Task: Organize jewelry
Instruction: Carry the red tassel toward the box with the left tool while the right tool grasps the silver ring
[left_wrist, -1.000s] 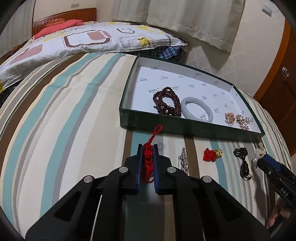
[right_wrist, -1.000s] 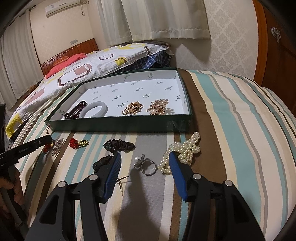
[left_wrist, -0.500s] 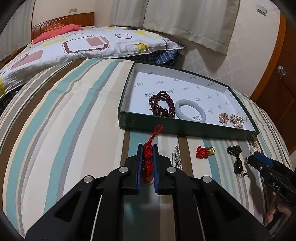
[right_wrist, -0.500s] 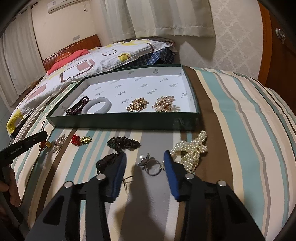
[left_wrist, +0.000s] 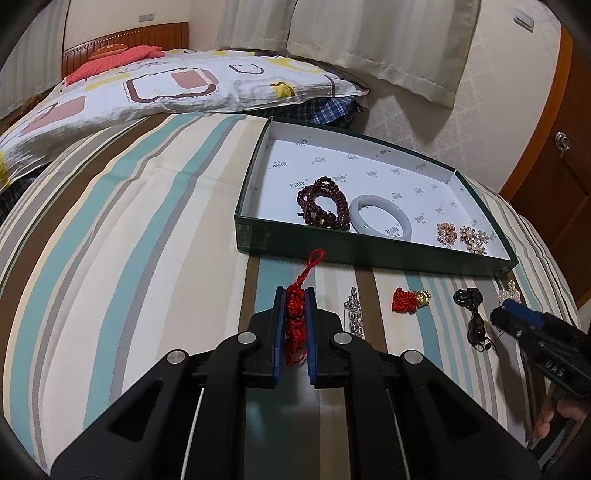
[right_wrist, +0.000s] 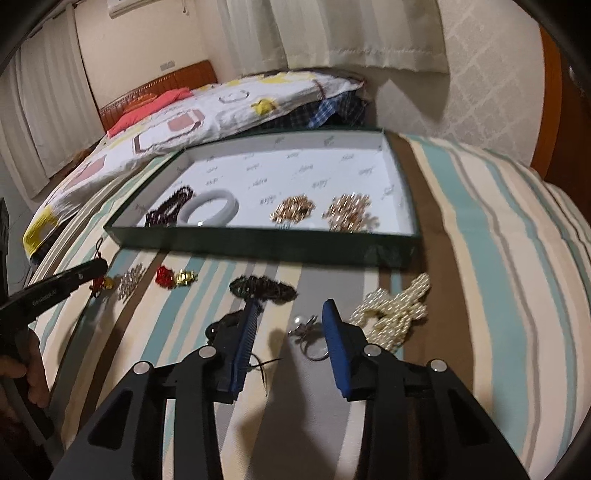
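My left gripper (left_wrist: 294, 291) is shut on a red knotted cord charm (left_wrist: 294, 317), whose loop sticks out toward the green box (left_wrist: 369, 254). The box holds a dark bead bracelet (left_wrist: 325, 203), a pale bangle (left_wrist: 380, 218) and gold brooches (left_wrist: 461, 236). My right gripper (right_wrist: 288, 306) hovers low over the bedspread with its jaws partly apart. A silver pearl ring (right_wrist: 308, 332) lies between them, close to the right pad; no pad presses on it. A pearl strand (right_wrist: 395, 314) lies just right of that gripper and a black braided piece (right_wrist: 262, 288) just ahead of it.
On the striped bedspread in front of the box lie a silver brooch (left_wrist: 354, 314), a red-and-gold charm (left_wrist: 408, 299) and a black cord pendant (left_wrist: 471, 310). A patterned pillow (left_wrist: 166, 85) lies behind, and a wooden door (left_wrist: 554, 166) stands at the right.
The right gripper's jaws have narrowed around the ring and the gripper has tilted slightly. The left gripper still holds the red cord charm in nearly the same place.
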